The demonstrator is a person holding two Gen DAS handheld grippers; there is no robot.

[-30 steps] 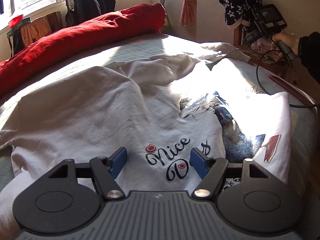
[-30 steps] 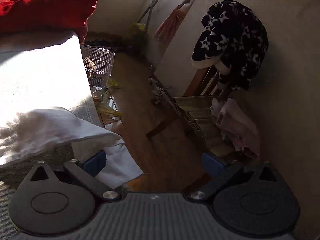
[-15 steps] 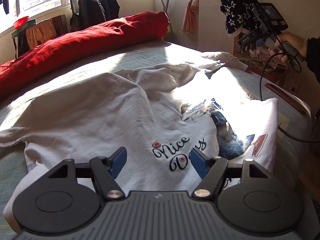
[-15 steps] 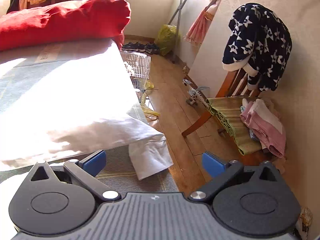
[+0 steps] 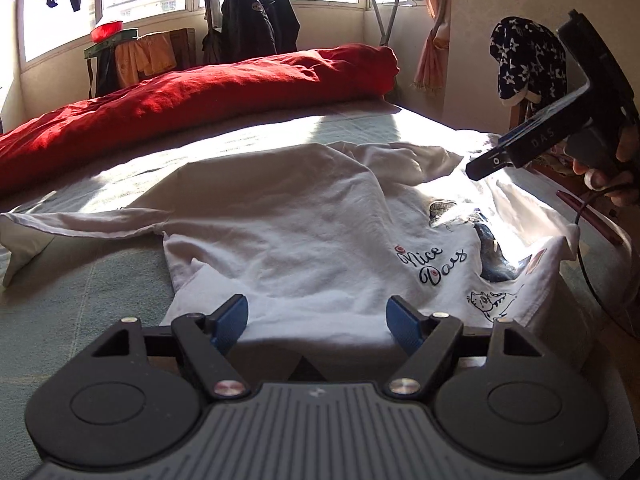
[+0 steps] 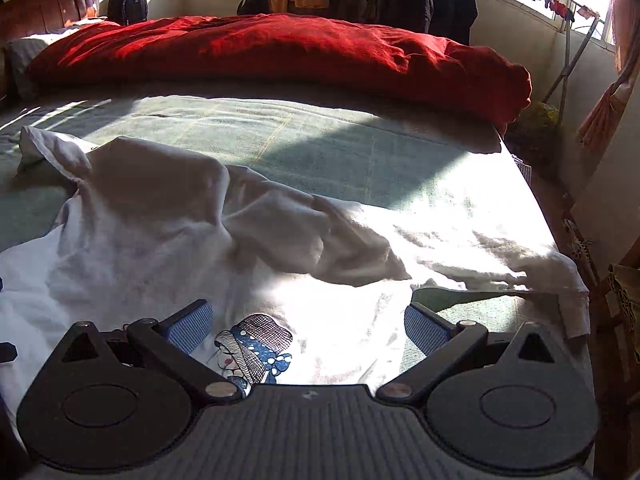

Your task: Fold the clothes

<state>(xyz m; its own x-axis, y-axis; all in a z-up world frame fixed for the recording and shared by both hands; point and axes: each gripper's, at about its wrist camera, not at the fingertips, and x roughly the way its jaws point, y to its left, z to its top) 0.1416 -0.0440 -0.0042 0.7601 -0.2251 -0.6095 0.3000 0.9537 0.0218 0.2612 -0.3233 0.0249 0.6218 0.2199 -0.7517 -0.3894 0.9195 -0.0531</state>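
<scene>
Loosely spread, the white printed cotton T-shirt (image 5: 304, 236) is laid across the green bed (image 5: 80, 280); the left hand-held gripper (image 5: 318, 320) and right hand-held gripper (image 6: 308, 326) are held wide apart, gripping nothing, probably for hem corners.

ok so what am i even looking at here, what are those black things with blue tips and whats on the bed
Those are handheld grippers, one in each of a person's hands, each with a camera looking out along its two blue-padded fingers. One picture comes from the left gripper, the other from the right gripper. In the left view you can also see the right one held in the air at the far right. On the bed lies a rumpled white T-shirt printed with "Nice Days", and a red duvet is bunched along the far side. Both grippers are open and hold nothing.
</scene>
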